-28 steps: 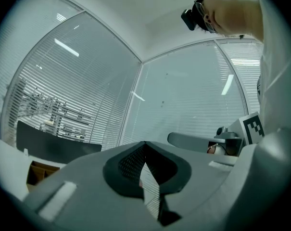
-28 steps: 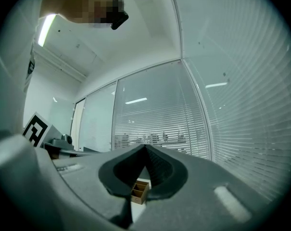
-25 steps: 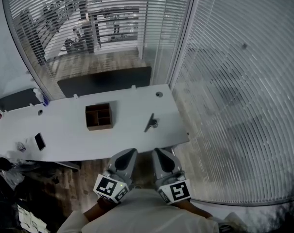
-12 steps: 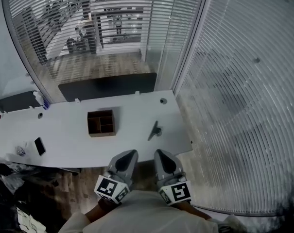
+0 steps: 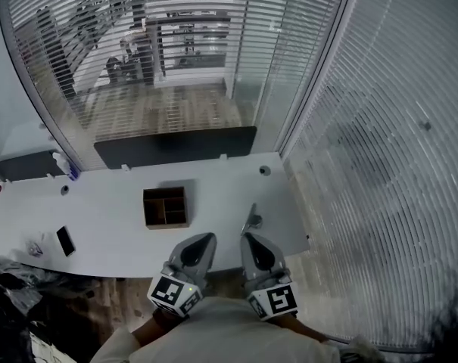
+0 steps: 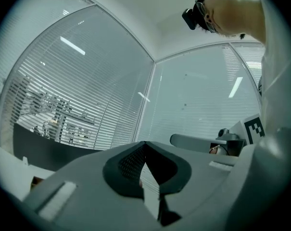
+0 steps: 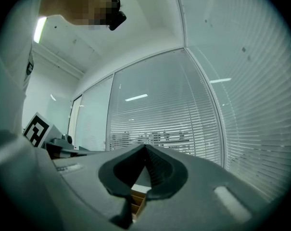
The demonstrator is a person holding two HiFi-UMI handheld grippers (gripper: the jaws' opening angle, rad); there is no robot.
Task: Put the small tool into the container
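Left hand-held gripper (image 5: 202, 239), right hand-held gripper (image 5: 248, 239): closed, empty. A clumsy grab may push the small tool (image 5: 251, 219) off the worktop (image 5: 107, 210).

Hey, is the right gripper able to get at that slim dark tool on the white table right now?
Probably yes. The slim dark tool lies near the white table's front edge, just ahead of the right gripper, with nothing between them. The jaws are together, so they would have to open first.

The tabletop (image 5: 115, 203) is smooth and white; the container (image 5: 166, 224) is brown wood; left gripper (image 5: 200, 240) and right gripper (image 5: 249, 240) are matt grey plastic.
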